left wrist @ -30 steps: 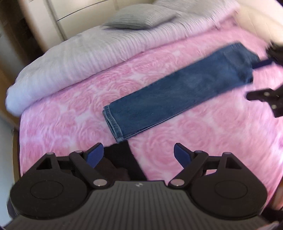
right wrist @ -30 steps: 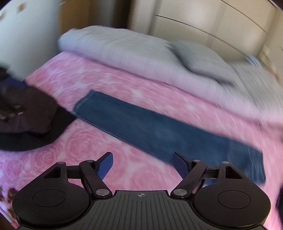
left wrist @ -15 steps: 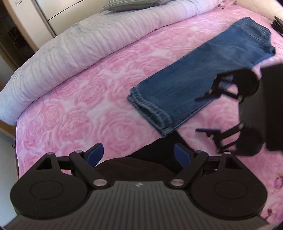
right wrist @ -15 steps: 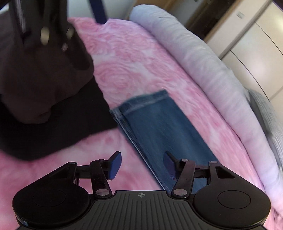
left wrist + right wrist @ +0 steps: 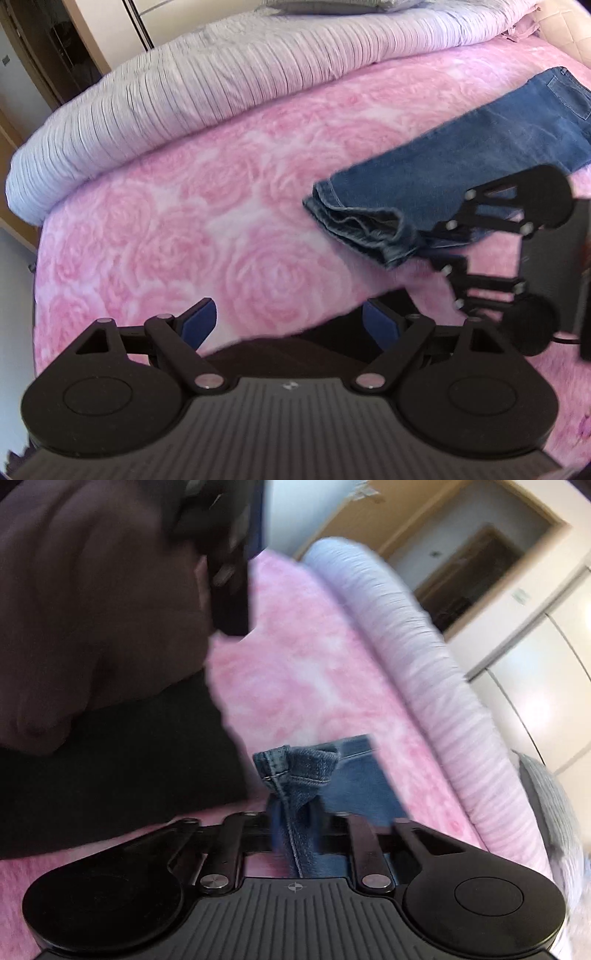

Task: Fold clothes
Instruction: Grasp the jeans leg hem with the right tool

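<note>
A pair of blue jeans (image 5: 480,147) lies folded lengthwise on the pink rose-patterned bed cover (image 5: 221,221), its hem end (image 5: 354,225) bunched up. My right gripper (image 5: 295,830) is shut on the near corner of that hem (image 5: 295,771); it shows in the left wrist view (image 5: 424,240) pinching the hem from the right. My left gripper (image 5: 288,321) is open and empty, hovering left of the hem over the edge of a dark garment (image 5: 314,343).
A dark brown and black garment (image 5: 92,701) lies at the bed's near side, left of the hem. A rolled grey-white ribbed duvet (image 5: 221,81) runs along the far side of the bed. Cupboards (image 5: 535,664) and a doorway (image 5: 472,572) stand beyond.
My right gripper has closed on the jeans' hem corner and bunched it up. My left gripper stays open, and the jeans' hem now sits further right in its view.
</note>
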Available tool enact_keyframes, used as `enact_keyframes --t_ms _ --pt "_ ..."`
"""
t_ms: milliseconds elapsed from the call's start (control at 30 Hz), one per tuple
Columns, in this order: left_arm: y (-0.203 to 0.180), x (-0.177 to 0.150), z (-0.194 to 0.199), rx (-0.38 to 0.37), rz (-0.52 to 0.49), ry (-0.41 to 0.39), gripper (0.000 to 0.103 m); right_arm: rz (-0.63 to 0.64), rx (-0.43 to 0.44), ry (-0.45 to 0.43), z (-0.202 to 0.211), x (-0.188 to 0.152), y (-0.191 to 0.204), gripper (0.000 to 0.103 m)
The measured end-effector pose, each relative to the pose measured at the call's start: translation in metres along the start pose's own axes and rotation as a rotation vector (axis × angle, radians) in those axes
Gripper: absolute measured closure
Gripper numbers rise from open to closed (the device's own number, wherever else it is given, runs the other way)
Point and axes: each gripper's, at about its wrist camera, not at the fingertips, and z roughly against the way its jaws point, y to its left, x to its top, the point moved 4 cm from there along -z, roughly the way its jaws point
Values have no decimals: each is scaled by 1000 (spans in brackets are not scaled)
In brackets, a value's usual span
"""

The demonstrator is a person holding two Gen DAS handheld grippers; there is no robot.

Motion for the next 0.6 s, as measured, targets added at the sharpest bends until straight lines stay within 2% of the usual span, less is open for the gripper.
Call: enact_keyframes --t_ms 133,233,333,467,533,600 --pt "-14 29 3 7 -21 -27 19 -187 -18 -53 16 4 -53 99" --pt "-36 54 5 -13 -46 -45 19 -418 -53 -114 42 0 -114 100" --pt "-70 81 4 -54 -90 -60 19 -682 -124 -182 85 -28 -189 100" --pt "-132 120 -3 -125 -148 -83 19 -1019 -281 -246 151 -106 -280 100" --pt "-163 137 -8 -162 -177 -91 19 -1186 -350 -240 174 -165 -309 100" --pt "-196 152 -16 -192 -213 -96 19 -1371 -387 -189 180 -236 -319 100"
